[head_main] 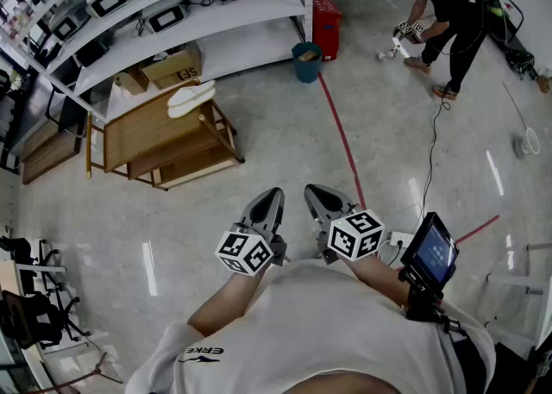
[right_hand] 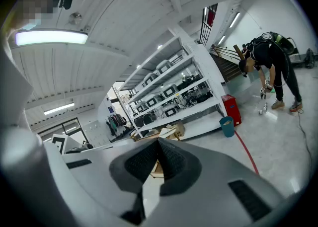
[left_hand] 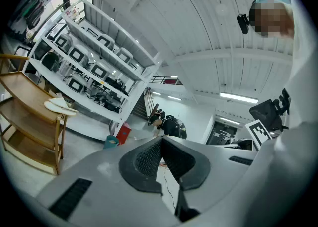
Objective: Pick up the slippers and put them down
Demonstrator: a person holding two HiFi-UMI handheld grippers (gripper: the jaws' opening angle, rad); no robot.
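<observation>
My left tool [head_main: 269,201] and right tool [head_main: 319,197] are both closed tight with nothing between the jaws. I hold them side by side, well apart from the rack [head_main: 147,138]. The white slippers [head_main: 191,98] lie on the rack's top.

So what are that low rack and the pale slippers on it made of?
The rack looks like light wood or bamboo, matte: tan boards and slim legs. The slippers look like thin white fabric or foam, dull; too small to tell which.
</observation>
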